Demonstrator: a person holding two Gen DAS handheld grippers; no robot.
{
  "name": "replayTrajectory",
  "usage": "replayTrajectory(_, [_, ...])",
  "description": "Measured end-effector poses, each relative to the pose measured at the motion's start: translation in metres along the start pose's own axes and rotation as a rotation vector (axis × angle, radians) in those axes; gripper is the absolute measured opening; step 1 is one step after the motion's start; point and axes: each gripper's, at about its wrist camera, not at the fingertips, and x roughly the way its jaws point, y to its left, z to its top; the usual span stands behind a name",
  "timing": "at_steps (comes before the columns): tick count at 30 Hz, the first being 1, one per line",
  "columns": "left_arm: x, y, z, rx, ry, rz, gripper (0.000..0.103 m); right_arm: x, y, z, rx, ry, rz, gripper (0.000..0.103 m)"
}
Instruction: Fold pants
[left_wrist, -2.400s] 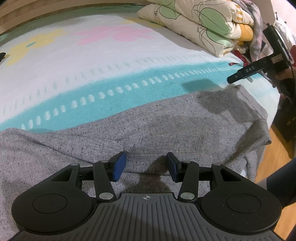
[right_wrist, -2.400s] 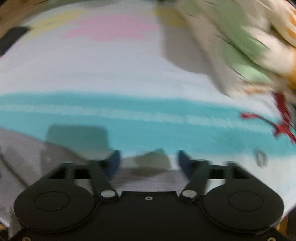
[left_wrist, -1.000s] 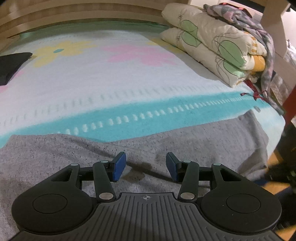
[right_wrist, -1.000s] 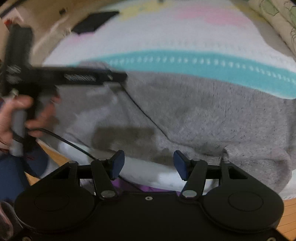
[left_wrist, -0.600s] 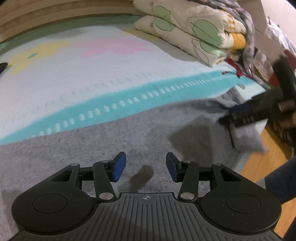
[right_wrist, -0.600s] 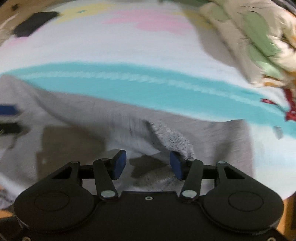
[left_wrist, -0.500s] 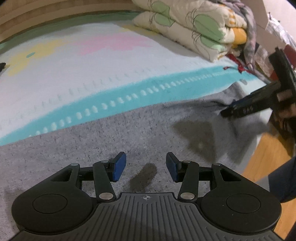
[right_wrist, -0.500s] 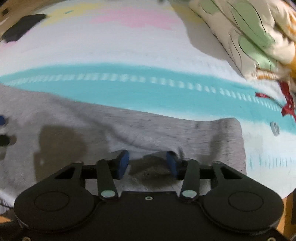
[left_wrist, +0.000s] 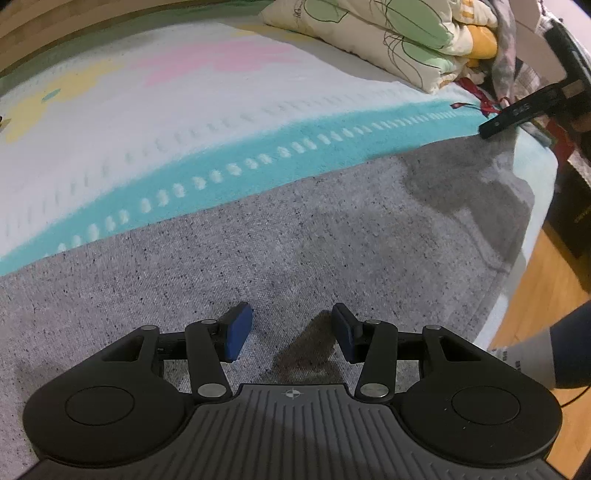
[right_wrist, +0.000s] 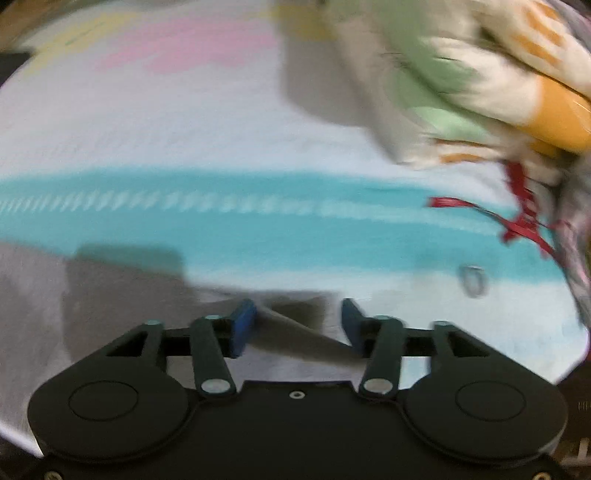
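White knitted bedspread with a teal stripe of white dashes, pink flower print at 12 o'clock and yellow flower print at 10 o'clock. Folded cream quilt with green leaf and orange patches at 1 o'clock, lying on the bedspread. Red ribbon scrap at 3 o'clock in the right wrist view, just below the quilt. Wooden headboard strip along the top edge. Orange wood floor at 4 o'clock.
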Motion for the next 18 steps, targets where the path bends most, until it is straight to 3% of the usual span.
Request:
replayTrajectory(3, [0.000, -0.001, 0.000, -0.001, -0.001, 0.001, 0.046, -0.008, -0.026, -0.006, 0.118, -0.032, 0.030, 0.065])
replayTrajectory(5, [0.000, -0.001, 0.000, -0.001, -0.002, 0.004, 0.046, -0.009, -0.041, -0.019, 0.220, -0.030, 0.075, 0.071])
replayTrajectory(8, [0.000, -0.002, 0.000, 0.002, -0.003, 0.008, 0.046, -0.007, -0.058, -0.045, 0.340, -0.026, 0.113, 0.071])
replayTrajectory(12, [-0.001, -0.001, 0.000, 0.002, -0.004, 0.010, 0.046, 0.008, -0.079, -0.061, 0.463, 0.052, 0.127, 0.074])
replayTrajectory(15, [0.000, -0.001, 0.001, -0.004, -0.004, 0.008, 0.046, 0.016, -0.094, -0.077, 0.613, 0.125, 0.203, 0.082])
replayTrajectory(18, [0.000, -0.001, 0.001, -0.001, -0.004, 0.011, 0.046, 0.021, -0.101, -0.093, 0.705, 0.172, 0.272, 0.083])
